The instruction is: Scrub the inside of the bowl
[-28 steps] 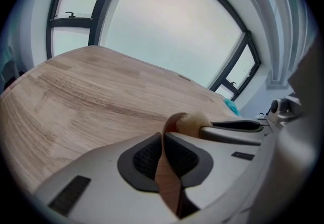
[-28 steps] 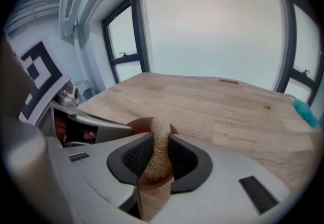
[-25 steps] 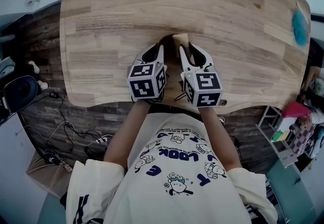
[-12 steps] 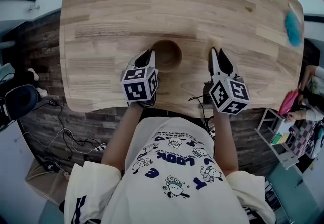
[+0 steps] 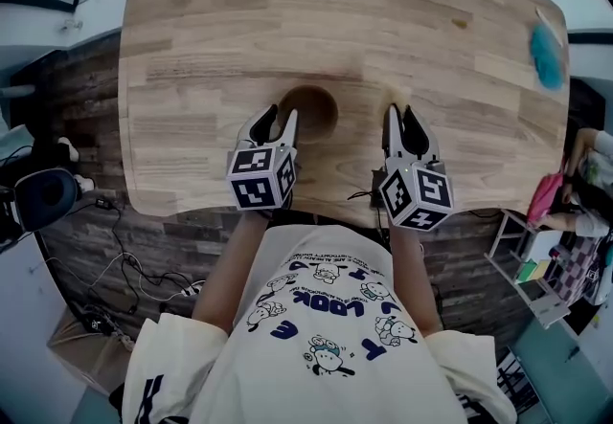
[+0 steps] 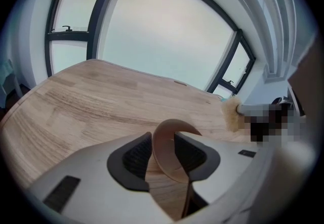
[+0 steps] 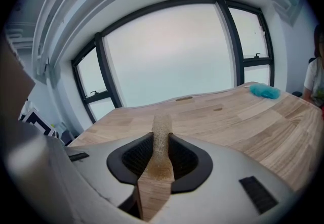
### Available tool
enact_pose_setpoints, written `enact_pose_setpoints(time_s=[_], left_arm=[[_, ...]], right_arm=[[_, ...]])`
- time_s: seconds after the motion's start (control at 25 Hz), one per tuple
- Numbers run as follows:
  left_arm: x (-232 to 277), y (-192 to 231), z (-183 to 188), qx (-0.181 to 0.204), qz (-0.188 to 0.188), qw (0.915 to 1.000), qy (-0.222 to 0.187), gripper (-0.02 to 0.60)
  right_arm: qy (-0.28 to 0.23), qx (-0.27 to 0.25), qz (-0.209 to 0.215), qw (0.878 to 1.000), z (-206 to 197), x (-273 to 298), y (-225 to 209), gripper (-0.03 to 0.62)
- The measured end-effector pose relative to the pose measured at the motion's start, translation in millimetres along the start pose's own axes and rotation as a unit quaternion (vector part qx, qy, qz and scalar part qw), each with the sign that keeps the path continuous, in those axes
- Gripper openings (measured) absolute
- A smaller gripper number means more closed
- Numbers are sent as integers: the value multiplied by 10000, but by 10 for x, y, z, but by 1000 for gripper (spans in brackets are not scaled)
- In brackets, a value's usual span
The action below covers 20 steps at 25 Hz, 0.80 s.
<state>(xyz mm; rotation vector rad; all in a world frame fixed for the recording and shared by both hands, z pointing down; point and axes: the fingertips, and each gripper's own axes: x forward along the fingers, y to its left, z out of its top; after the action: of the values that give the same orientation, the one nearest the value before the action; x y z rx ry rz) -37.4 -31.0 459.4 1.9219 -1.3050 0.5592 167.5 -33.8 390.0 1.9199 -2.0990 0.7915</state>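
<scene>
The bowl (image 5: 311,109), of wood, stands upright on the table (image 5: 239,20), close to the near edge; the part of its inside that shows is bare smooth wood, and in the head view the hollow lies in shadow, so I cannot tell more of it.

The left gripper (image 5: 283,112) is at the near-left rim of the bowl; the rim stands between its 2 jaws, 1 jaw inside the bowl and 1 outside. These jaws have just been opening and now stand wide, so the wall is released and not pinched.

The right gripper (image 5: 399,111) is to the right of the bowl, near it but apart from it, above bare table. Its 2 jaws are clenched on a sponge (image 7: 161,154), a thin beige strip that stands up between the pads and reaches past the tips; the sponge is outside the bowl and does not touch it.

Both grippers point away from the person, toward the far side of the table.

Well apart from the bowl, to its far right near the table edge, lies 1 teal fluffy thing (image 5: 546,56); what it is I cannot tell.
</scene>
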Motion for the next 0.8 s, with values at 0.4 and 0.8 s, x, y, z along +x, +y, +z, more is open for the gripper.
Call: enact_pose_setpoints(time_s=[0.4, 0.8], left_arm=[[-282, 84, 5, -227, 307, 9989, -285, 169], [-577, -114, 193, -90, 359, 9950, -923, 86]], right_arm=[[-381, -99, 44, 9992, 172, -214, 90, 89], [-601, -257, 220, 9976, 234, -406, 206, 87]])
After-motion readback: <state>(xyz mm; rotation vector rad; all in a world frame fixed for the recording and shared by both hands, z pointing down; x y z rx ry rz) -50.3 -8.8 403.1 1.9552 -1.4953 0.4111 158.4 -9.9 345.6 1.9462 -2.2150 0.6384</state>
